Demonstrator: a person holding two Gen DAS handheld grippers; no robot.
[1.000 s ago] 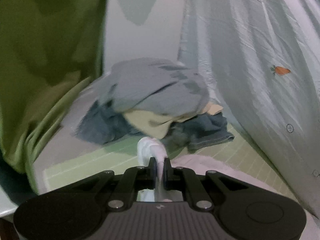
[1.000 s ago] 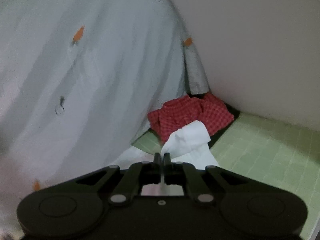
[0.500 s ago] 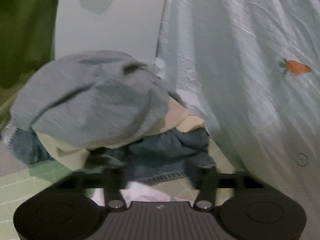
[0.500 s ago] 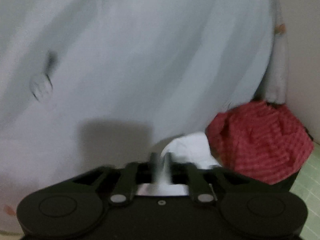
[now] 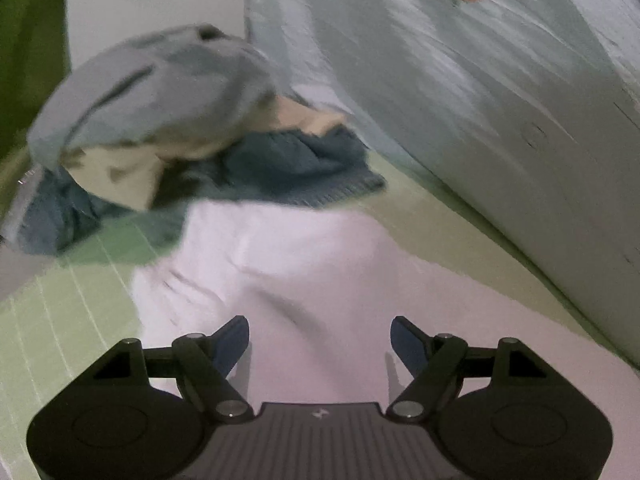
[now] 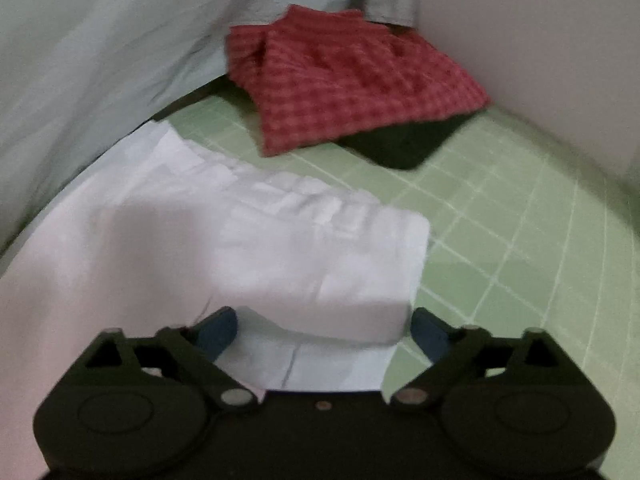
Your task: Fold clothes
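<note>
Both your grippers, left (image 5: pixel 320 338) and right (image 6: pixel 325 327), hang jaws apart (gripping nothing) over the white garment (image 6: pixel 248 240). Its folded edge lies just ahead of your right jaws.

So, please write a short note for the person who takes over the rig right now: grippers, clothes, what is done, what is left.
Left gripper: open, holding nothing, over the white garment.
Right gripper: open, holding nothing, at the garment's folded edge.
The white garment lies on the green mat, with one fold made and both sides released.
Red checked garment: lying folded on a dark item at the back right.
Unfolded pile, grey, beige and denim: at the back left.
Left: probably finish folding the white garment, then take on the pile.
</note>
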